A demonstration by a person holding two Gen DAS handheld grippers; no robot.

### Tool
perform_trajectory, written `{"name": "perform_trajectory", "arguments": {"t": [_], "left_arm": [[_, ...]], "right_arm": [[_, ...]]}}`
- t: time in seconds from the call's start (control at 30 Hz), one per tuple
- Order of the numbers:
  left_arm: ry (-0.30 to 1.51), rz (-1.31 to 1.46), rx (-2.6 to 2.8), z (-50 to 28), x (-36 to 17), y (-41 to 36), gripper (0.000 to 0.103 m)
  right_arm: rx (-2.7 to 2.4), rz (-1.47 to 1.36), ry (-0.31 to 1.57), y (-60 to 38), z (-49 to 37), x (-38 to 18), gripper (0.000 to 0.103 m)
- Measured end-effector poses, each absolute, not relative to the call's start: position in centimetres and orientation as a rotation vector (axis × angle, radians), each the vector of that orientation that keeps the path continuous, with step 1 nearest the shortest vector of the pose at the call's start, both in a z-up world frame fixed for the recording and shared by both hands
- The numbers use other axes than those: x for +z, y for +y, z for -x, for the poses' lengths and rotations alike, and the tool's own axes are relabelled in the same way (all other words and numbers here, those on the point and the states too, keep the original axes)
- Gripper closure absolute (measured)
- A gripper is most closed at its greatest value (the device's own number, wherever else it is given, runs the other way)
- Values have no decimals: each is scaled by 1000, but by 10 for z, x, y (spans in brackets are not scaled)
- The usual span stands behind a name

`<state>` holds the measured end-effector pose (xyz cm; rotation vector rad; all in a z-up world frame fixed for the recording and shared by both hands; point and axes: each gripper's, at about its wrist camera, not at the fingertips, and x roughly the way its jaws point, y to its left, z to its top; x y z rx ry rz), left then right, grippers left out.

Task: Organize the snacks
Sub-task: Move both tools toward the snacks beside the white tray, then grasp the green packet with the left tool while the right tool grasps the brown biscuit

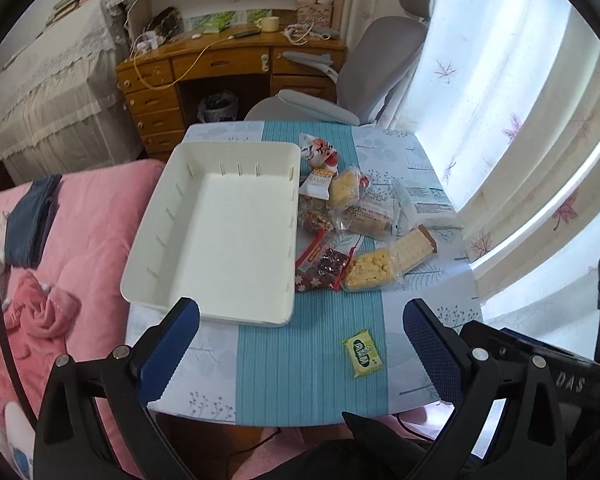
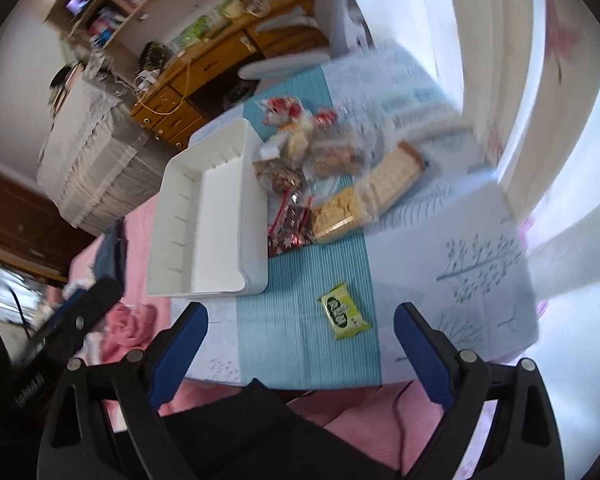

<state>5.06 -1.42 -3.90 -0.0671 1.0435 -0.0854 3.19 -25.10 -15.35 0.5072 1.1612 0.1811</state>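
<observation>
Both tools hover over the near edge of the table (image 1: 428, 280), each with its blue-padded fingers spread wide and nothing between them: the left tool (image 1: 300, 344) is released above the near end of the teal runner (image 1: 312, 360), and the right tool (image 2: 300, 344) is likewise released, its view tilted and smeared by motion. Closest to them, a small green snack packet (image 1: 362, 353) lies alone on the runner near the table's front edge, well apart from the other snacks. A white tray (image 1: 220, 236) sits on the left half of the table, its left side reaching the table's left edge, with only slotted walls and a bare floor showing inside. Just beside the tray's right wall, toward the middle and far part of the table, lies a loose pile of snacks (image 1: 364, 216): a dark red bag (image 1: 320, 266) touching or nearly touching the tray, a clear pack of yellow puffed pieces (image 1: 370, 268) beside it, a long pack of pale crackers (image 1: 414, 248) angled toward the right edge, a red-and-white packet (image 1: 320, 152) at the far end, and several clear-wrapped items between them. Beyond the left edge spreads a pink quilt (image 1: 92, 232); past the far edge stand a grey chair (image 1: 380, 60) and a wooden desk (image 1: 204, 68).
</observation>
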Motion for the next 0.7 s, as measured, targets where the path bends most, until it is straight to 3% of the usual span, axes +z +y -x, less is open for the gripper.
{"name": "perform_trajectory", "arguments": {"t": [0.3, 0.7], "left_arm": [[1189, 170, -18, -68, -76, -54, 2], [1475, 282, 174, -92, -190, -89, 2]], "right_arm": [[182, -683, 1311, -313, -75, -194, 12], [223, -665, 1442, -356, -150, -255, 24]]}}
